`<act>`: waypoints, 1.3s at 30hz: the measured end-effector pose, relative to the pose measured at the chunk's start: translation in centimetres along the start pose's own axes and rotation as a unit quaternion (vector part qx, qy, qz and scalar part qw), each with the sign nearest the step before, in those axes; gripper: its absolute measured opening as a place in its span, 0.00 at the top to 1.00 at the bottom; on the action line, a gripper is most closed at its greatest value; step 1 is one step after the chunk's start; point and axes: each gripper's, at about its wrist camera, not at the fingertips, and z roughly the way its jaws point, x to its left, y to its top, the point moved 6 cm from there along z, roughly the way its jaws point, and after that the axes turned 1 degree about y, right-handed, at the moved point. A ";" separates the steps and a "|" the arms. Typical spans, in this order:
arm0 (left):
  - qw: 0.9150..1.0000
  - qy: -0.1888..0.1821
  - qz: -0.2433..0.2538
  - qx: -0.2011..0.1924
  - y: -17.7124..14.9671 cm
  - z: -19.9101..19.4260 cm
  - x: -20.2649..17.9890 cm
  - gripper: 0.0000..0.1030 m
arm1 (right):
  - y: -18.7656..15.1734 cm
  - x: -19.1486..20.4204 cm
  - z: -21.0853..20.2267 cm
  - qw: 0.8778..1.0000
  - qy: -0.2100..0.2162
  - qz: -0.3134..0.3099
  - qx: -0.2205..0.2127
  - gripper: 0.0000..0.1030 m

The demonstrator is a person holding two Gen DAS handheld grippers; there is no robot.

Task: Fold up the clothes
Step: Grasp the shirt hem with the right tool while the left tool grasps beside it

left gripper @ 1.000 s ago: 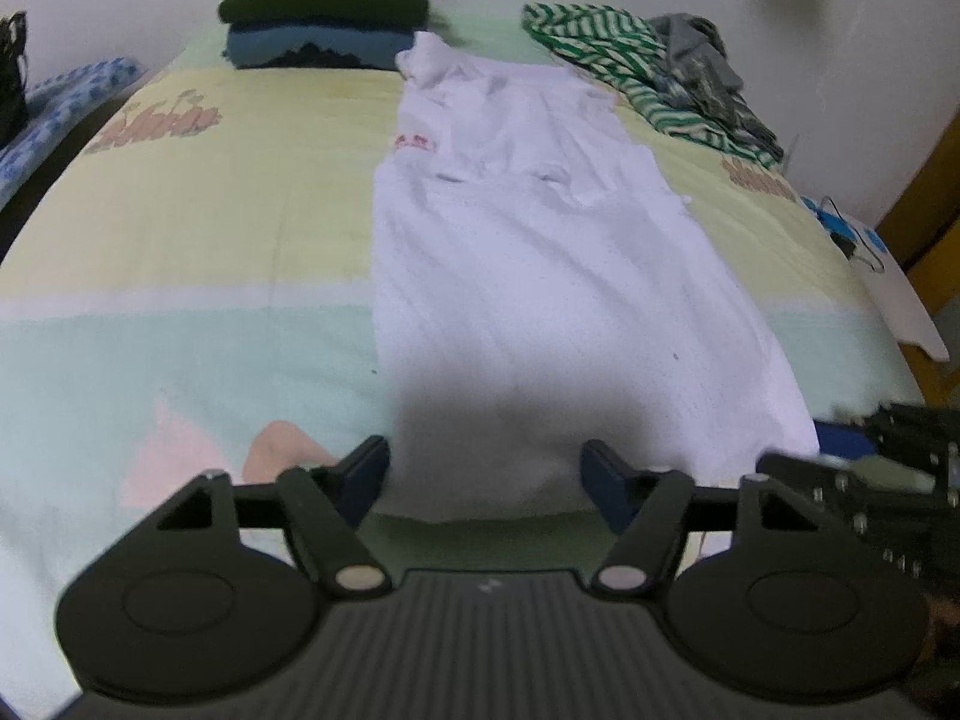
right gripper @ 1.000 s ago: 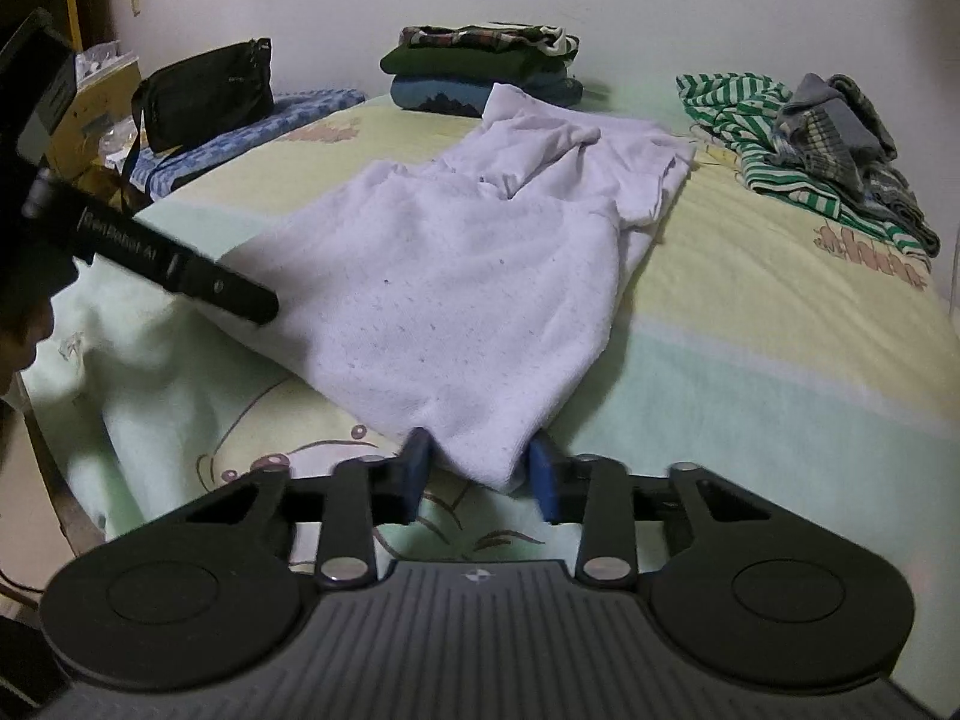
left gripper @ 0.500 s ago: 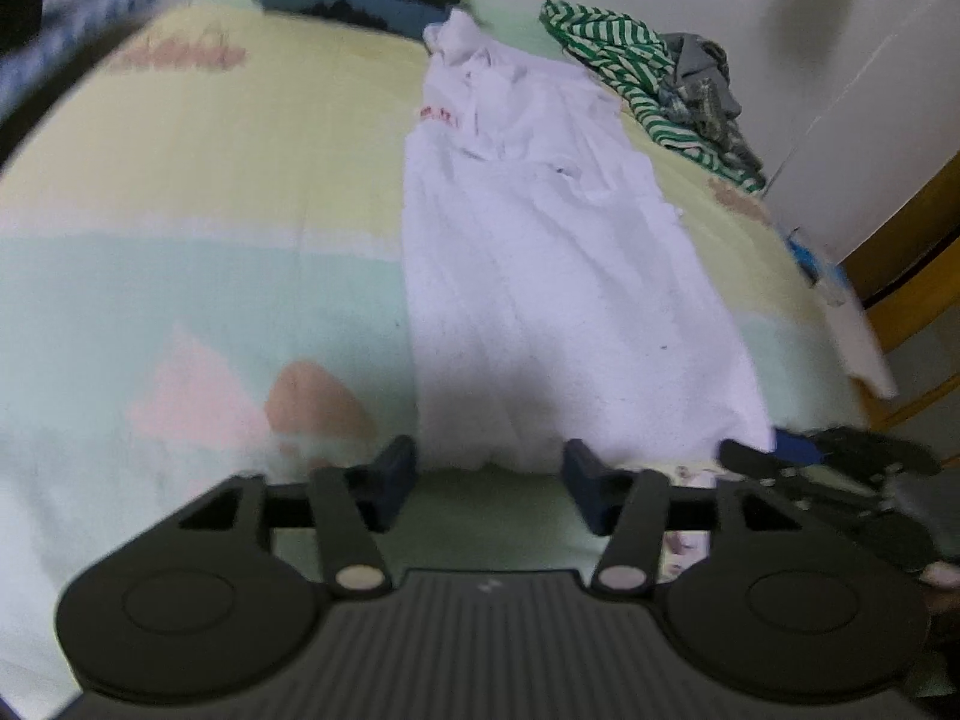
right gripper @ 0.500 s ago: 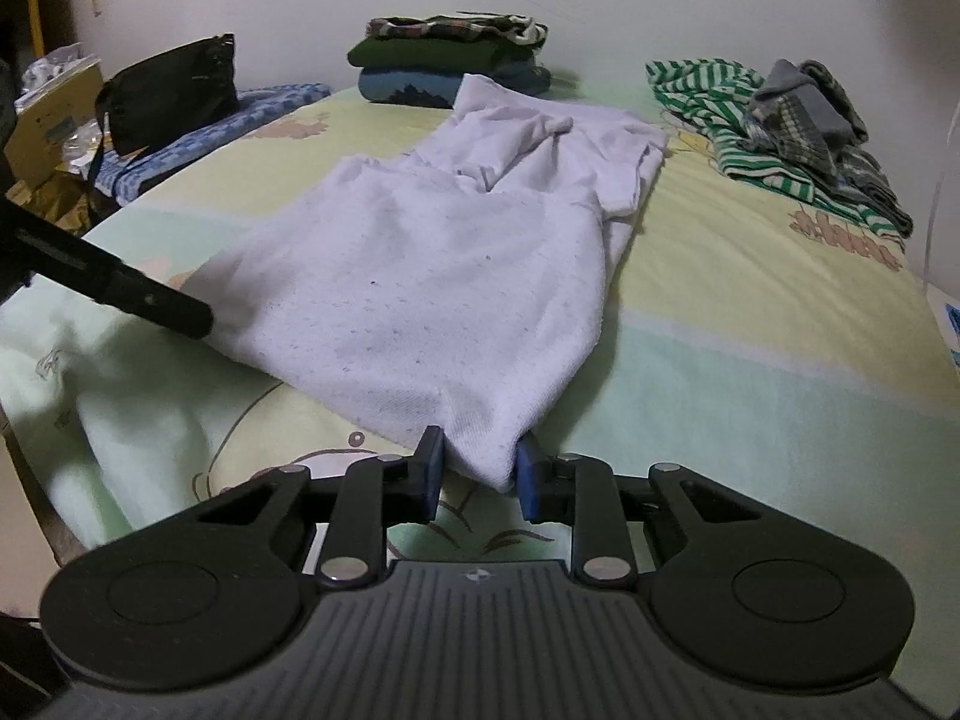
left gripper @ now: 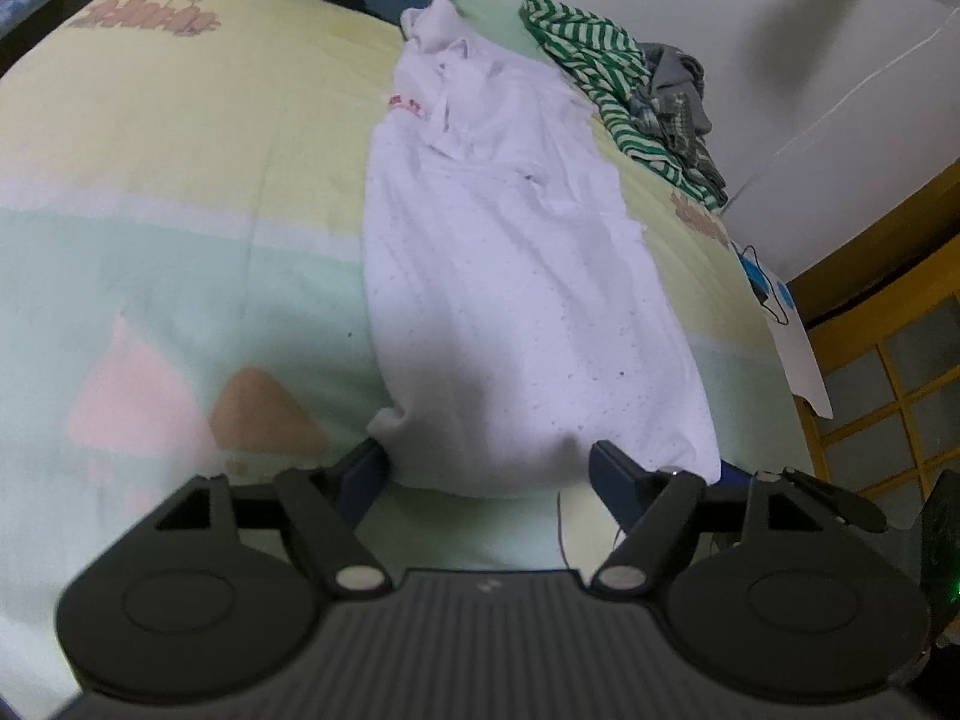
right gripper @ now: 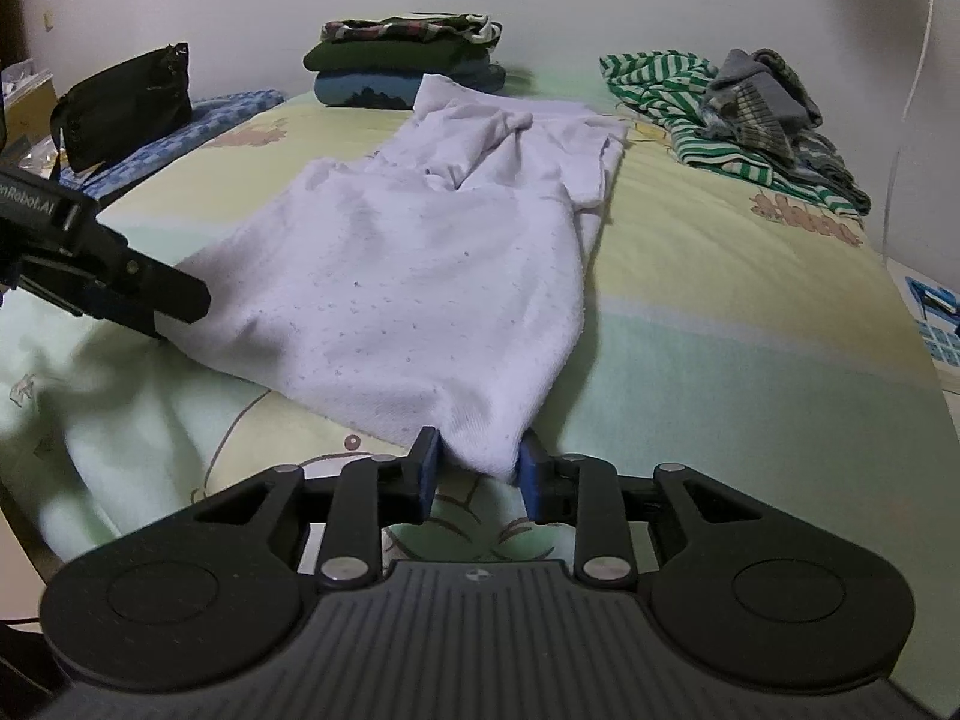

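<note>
A white garment (right gripper: 420, 264) is laid lengthwise on the bed (right gripper: 720, 312), stretching away from both grippers towards the far wall. The right gripper (right gripper: 477, 468) is seen with its blue pads narrowly parted, and the near right corner of the garment's hem is lodged between them; whether the cloth is firmly pinched cannot be told. The left gripper (left gripper: 489, 474) is held wide open at the opposite corner of the same hem, the bunched edge lying between its fingers without being clamped. In the right wrist view, the left gripper's black finger (right gripper: 144, 291) is seen from the side, touching the garment's left edge. Beyond the garment's far end, a stack of folded clothes (right gripper: 408, 69) is set against the wall. To the right of that, a green striped garment (right gripper: 678, 96) is heaped with grey pieces. Far left, a black bag (right gripper: 123, 105) is visible.
</note>
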 end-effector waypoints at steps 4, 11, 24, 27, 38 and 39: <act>1.000 0.001 -0.004 -0.004 0.5 0.0 0.8 0.42 | -0.1 0.4 0.0 1.000 -0.006 0.005 -0.003 0.59; 0.999 0.042 0.021 -0.013 0.5 0.5 0.6 0.88 | 0.0 0.5 0.4 1.000 -0.003 0.002 -0.013 0.56; 0.986 0.101 0.107 -0.079 1.5 -2.4 -3.2 0.91 | 1.9 -0.6 -0.8 0.997 0.051 0.026 -0.041 0.88; 0.984 0.098 0.114 -0.098 1.8 -4.2 -4.2 0.92 | 3.0 -0.7 -2.5 0.996 0.060 0.023 -0.059 0.88; 0.985 0.068 0.143 -0.064 -2.4 -10.3 -6.0 0.92 | 2.5 1.0 -9.5 0.993 0.117 -0.002 -0.027 0.89; 0.986 0.065 0.145 -0.049 -3.3 -10.4 -5.8 0.92 | 2.2 1.2 -10.1 0.992 0.123 -0.004 -0.019 0.89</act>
